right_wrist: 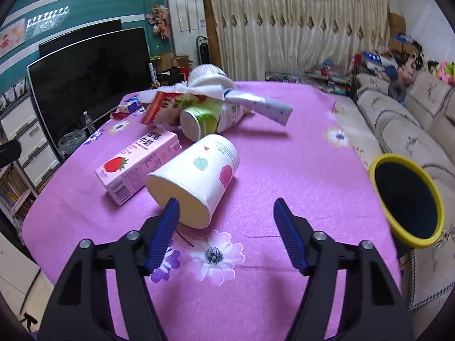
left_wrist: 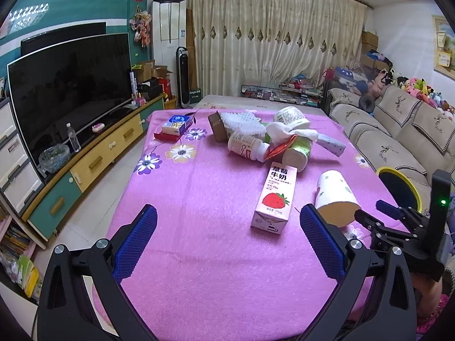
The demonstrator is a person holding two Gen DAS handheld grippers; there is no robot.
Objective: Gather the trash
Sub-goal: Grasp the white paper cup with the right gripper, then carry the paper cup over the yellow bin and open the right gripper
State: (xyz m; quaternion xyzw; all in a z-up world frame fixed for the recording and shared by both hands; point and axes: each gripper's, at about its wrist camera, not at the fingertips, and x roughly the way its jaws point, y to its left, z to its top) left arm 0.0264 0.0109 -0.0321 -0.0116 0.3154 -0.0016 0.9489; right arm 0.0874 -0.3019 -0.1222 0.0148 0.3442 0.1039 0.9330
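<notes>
- Right gripper has its blue fingers apart and grasps nothing; the left finger's tip overlaps the rim of the paper cup, and whether it touches I cannot tell.
- Left gripper hangs released over bare pink tablecloth, nothing between its fingers.
- Paper cup lies on its side, open mouth toward the right gripper, printed with a green leaf and a pink leaf.
- Strawberry milk carton lies flat just beside the cup, toward the television; it shows a red strawberry and the characters 牛奶, with smaller print I cannot read.
- Beyond the cup, farther from the grippers, sits a heap of trash: a white pill bottle with a red-and-white label reading partly "Co", a green-labelled can, a crumpled white tissue, a red snack wrapper and a pale tube.
- Blue box rests at the tablecloth's far corner, well apart from the cup.
- Yellow-rimmed bin stands off the table's edge, on the side of the cup away from the carton, near the sofa.
</notes>
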